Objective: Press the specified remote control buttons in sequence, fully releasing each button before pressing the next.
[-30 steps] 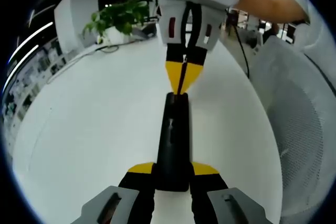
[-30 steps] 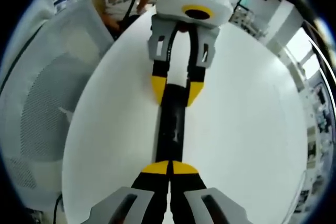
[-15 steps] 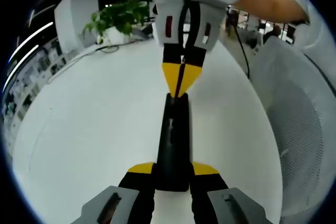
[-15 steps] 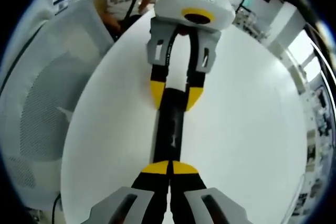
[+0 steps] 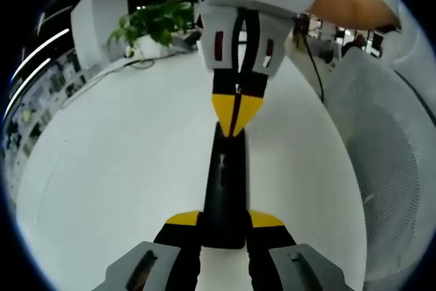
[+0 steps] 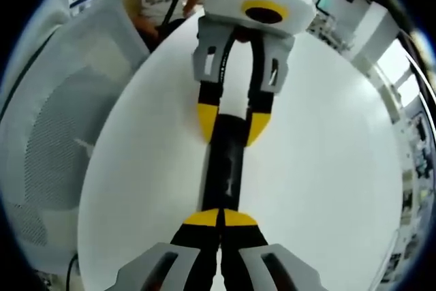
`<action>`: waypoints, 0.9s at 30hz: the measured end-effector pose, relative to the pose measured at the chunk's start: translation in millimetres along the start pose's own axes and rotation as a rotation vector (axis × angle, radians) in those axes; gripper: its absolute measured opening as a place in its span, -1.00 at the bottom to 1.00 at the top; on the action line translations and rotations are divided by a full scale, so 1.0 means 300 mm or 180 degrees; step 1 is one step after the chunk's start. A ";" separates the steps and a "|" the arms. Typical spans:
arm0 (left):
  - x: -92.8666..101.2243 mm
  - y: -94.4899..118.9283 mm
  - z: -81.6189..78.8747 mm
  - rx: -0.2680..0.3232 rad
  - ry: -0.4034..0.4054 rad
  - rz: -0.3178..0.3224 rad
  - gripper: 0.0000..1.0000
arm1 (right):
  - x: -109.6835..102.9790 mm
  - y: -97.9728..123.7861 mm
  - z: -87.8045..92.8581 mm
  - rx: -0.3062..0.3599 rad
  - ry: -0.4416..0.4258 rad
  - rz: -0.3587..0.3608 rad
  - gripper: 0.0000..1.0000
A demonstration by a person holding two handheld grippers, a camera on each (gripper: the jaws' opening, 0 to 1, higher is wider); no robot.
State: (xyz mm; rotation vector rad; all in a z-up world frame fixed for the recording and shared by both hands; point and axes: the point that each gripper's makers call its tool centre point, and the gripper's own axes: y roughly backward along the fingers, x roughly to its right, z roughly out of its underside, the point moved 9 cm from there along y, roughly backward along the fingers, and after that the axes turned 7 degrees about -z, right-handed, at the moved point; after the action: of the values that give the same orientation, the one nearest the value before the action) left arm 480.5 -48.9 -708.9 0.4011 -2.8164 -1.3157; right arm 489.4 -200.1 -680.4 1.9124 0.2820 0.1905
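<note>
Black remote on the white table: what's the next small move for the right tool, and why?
Probably a short push down with the right tool. Its yellow tips are shut together and sit at the far end of the slim black remote control, which the left tool grips at both sides on the white table. Whether a button is already pressed cannot be told.

My left tongs [image 5: 225, 221] cover the near end of the remote [image 5: 225, 182], and my right tongs [image 5: 236, 122] hide its far end. The buttons are too dark to make out. I cannot tell whether the closed tips touch one.
</note>
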 end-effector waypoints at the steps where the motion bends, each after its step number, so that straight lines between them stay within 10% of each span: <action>1: 0.000 0.000 0.000 -0.0001 -0.0001 0.0000 -0.51 | 0.001 -0.001 0.000 0.0000 0.0001 -0.0001 -1.00; 27: -0.001 0.001 0.002 0.0006 -0.0007 -0.0002 -0.52 | 0.008 -0.029 -0.002 0.0037 -0.0056 -0.0100 -1.00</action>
State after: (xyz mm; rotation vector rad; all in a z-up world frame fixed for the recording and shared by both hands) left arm 480.6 -48.2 -708.9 0.4010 -2.8198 -1.3146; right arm 490.5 -196.1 -688.4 1.9191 0.3017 0.1512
